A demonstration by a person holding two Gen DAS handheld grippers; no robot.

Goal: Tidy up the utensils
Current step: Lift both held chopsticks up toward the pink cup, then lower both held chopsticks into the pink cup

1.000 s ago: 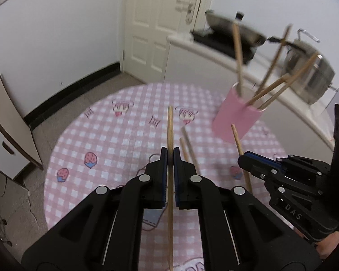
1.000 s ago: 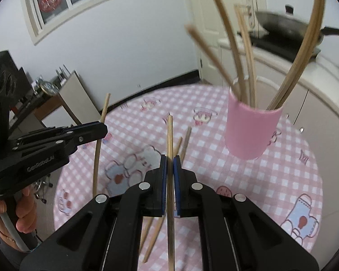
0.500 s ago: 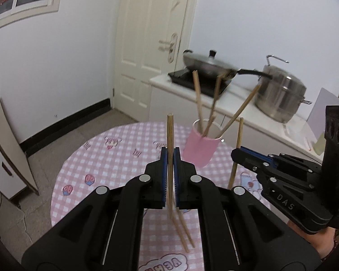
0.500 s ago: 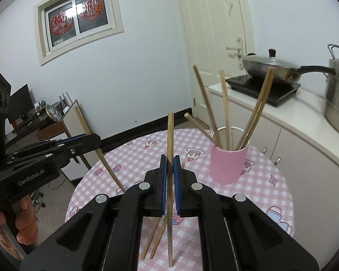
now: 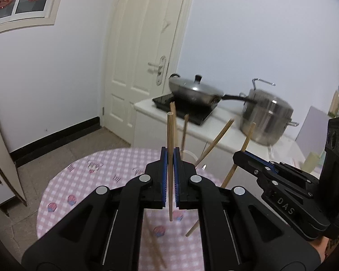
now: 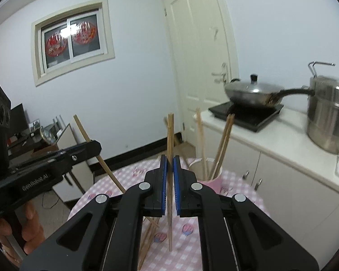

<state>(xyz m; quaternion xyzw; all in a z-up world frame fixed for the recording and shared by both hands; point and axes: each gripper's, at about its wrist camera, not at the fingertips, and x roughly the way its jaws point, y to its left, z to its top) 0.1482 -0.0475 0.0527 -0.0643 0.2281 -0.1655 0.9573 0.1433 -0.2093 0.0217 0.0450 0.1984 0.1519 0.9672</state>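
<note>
Left wrist: left gripper [image 5: 170, 178] clamped on an upright chopstick [image 5: 170, 158], above the table [image 5: 106, 164]. Right wrist: right gripper [image 6: 170, 180] clamped on another chopstick [image 6: 170, 149], pink cup [image 6: 211, 181] at 1 o'clock.

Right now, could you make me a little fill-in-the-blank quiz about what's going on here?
1. Each gripper is shut on one wooden ___.
2. The cup holding more chopsticks is coloured ___.
3. The tablecloth has a pink ___ pattern.
4. The lidded wok sits on a black ___.

Missing words: chopstick; pink; checked; cooktop
</note>
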